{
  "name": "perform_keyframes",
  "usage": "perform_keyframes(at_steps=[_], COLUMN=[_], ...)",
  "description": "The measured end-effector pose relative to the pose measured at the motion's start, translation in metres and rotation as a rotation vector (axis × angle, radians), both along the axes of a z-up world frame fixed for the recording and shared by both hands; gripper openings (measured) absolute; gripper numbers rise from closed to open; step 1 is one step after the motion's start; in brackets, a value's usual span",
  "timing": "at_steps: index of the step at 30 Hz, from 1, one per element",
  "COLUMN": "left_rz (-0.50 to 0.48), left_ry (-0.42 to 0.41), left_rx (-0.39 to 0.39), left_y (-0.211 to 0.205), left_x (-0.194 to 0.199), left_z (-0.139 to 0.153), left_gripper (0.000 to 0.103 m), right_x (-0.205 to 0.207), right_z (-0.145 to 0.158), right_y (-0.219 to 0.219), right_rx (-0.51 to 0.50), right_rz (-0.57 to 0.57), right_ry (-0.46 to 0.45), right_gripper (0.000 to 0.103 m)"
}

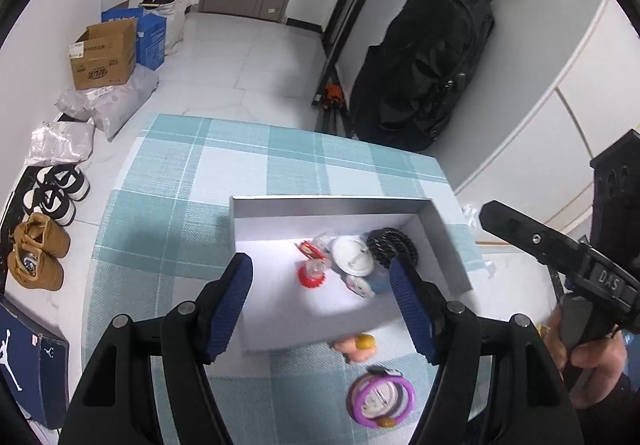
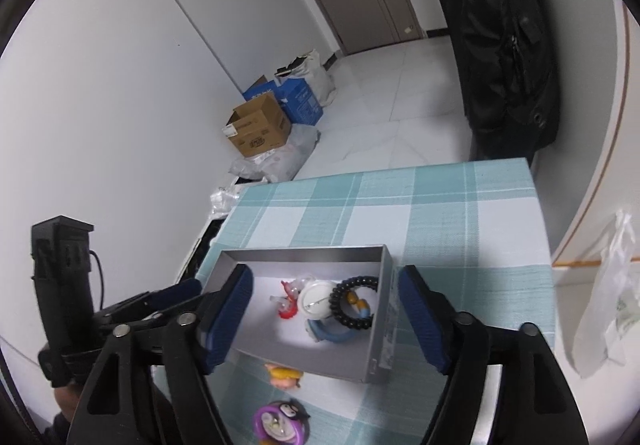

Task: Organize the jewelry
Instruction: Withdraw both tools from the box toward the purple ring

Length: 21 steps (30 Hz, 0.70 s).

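A grey box with a white floor stands on the checked tablecloth. Inside lie a black bead bracelet, a white round badge, a red trinket and a blue piece. In front of the box lie an orange and pink charm and a purple ring with a badge. My left gripper is open and empty above the box. My right gripper is open and empty above the box too.
The table has a teal checked cloth. On the floor stand cardboard boxes, shoes and a black bag. A plastic bag hangs at right.
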<state>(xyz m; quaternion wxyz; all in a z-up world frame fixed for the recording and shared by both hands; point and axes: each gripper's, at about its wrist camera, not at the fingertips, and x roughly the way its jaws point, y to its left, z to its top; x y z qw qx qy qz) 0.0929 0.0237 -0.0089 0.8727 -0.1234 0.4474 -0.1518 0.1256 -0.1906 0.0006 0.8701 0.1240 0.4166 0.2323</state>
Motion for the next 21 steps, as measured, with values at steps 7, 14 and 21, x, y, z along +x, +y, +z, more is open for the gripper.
perform_keyframes(at_steps=[7, 14, 21], left_rz=[-0.035, -0.027, -0.085], left_ry=[-0.08, -0.07, -0.058], left_rx=[0.075, 0.101, 0.15], left_y=[-0.005, -0.007, -0.025], left_x=[-0.027, -0.049, -0.071], left_z=[0.013, 0.004, -0.005], left_gripper=[0.067, 0.067, 0.067], right_x=[-0.023, -0.042, -0.062], right_z=[0.013, 0.014, 0.018], right_y=[0.003, 0.001, -0.008], right_rx=[-0.045, -0.041, -0.043], right_rz=[0.03, 0.032, 0.023], right_ry=[-0.111, -0.124, -0.135], right_gripper=[0.086, 0.09, 0.099])
